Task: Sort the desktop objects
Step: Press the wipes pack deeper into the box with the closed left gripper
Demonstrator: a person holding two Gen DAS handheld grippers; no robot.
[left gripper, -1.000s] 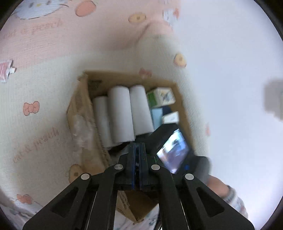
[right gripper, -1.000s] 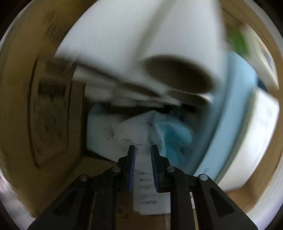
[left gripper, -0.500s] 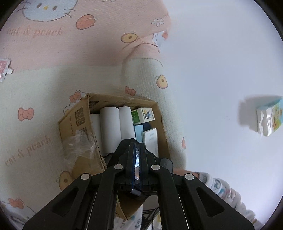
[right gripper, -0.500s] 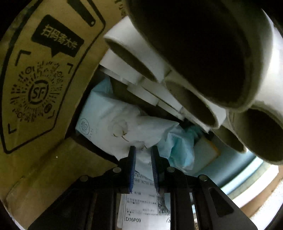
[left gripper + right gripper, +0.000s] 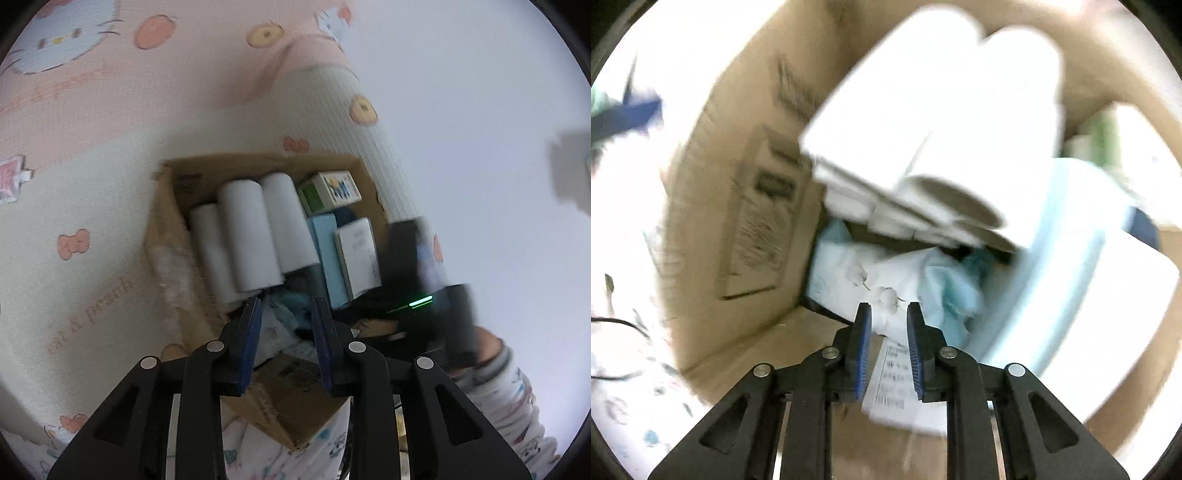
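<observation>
Opening over the cardboard box [image 5: 177,236], the empty left tongs [image 5: 287,325] were shut; right tongs [image 5: 888,350] pinch a printed slip [image 5: 895,384] at six o'clock, ready for sorting.

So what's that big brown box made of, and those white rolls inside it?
The big brown box looks like plain cardboard: dull tan walls, printed black labels, a ragged torn flap. The white rolls look like soft matte paper wound on brownish card tubes, whose hollow ends show in the right wrist view. Blur leaves the exact paper type open.
</observation>
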